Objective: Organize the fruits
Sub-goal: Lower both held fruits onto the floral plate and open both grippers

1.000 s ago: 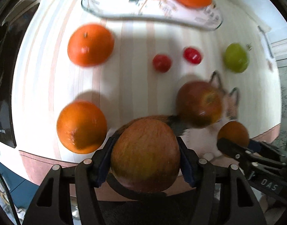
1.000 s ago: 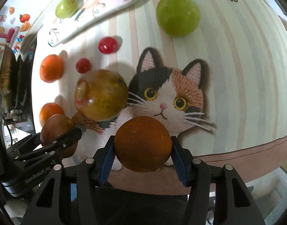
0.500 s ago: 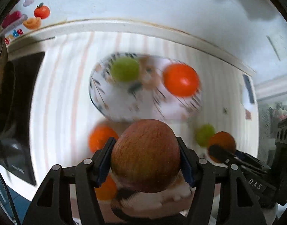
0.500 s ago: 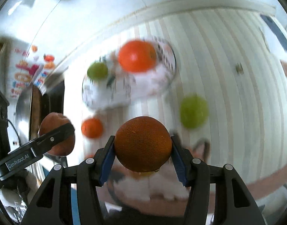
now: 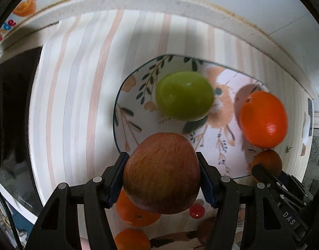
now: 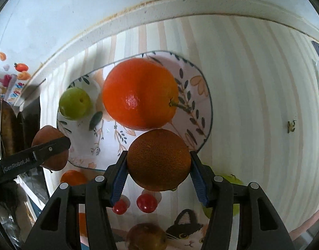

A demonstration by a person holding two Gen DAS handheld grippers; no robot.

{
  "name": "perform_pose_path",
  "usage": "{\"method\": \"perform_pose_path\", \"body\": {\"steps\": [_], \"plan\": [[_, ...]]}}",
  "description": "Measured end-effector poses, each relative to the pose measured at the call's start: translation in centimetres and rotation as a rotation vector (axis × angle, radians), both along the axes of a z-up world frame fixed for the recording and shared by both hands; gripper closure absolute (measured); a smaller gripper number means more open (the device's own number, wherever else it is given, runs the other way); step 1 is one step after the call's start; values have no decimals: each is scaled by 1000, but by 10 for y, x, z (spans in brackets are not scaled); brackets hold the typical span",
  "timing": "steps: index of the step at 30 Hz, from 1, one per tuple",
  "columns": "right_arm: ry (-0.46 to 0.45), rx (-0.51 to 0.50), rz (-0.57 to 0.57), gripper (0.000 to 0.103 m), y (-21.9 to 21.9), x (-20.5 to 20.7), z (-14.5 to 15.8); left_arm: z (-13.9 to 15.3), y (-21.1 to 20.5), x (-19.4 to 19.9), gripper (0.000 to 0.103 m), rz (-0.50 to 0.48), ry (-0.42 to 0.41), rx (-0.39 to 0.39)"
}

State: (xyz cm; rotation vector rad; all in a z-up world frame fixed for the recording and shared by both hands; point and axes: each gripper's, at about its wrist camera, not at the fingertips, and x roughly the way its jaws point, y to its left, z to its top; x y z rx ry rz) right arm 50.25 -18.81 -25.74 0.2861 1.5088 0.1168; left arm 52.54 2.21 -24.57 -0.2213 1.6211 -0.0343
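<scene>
A: Start with the left wrist view. What has the left gripper got?

B: Its fingers are clamped on a reddish-brown apple, one blue pad on each side. The apple hangs over the near rim of the floral plate.

A: And on the plate?

B: A green fruit, slightly blurred, lies towards the back, and a large orange sits at the right edge. Lower right, the right gripper holds a darker orange beside the plate.

A: Anything beneath the apple?

B: Two small oranges on the striped tablecloth, and a cherry tomato peeking past the apple.

A: Now the right wrist view.

B: The right gripper has its fingers closed on the darker orange, held above the near edge of the plate, just in front of the large orange. The green fruit sits at the plate's left side.

A: And the left gripper?

B: At far left; one finger crosses the apple, close to the plate's left rim.

A: Below?

B: Two cherry tomatoes on the table, a small orange, another green fruit partly hidden behind the right finger, and what is probably a second apple by the cat picture, though it is cut off at the frame edge.
</scene>
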Motion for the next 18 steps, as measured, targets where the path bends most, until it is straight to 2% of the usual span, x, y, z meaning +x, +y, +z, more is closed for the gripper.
{"method": "perform_pose_path", "body": {"steps": [4,6,8,12,18], "plan": [[7,0,-7,40,2,-1,-4,-8,4,-5,41,11,3,8],[12,8,-11,17,0,0,-3,-4,4,-5,30,13,-17,6],[10,-7,-8,12,0,-1,0,2,4,-6,22,15,-30,1],[8,-14,-13,7,-1,-2,9,12,6,-12,17,14,-51,11],[-17,-49,-9,7,-1,-10,29,29,4,-27,17,32,-56,38]]}}
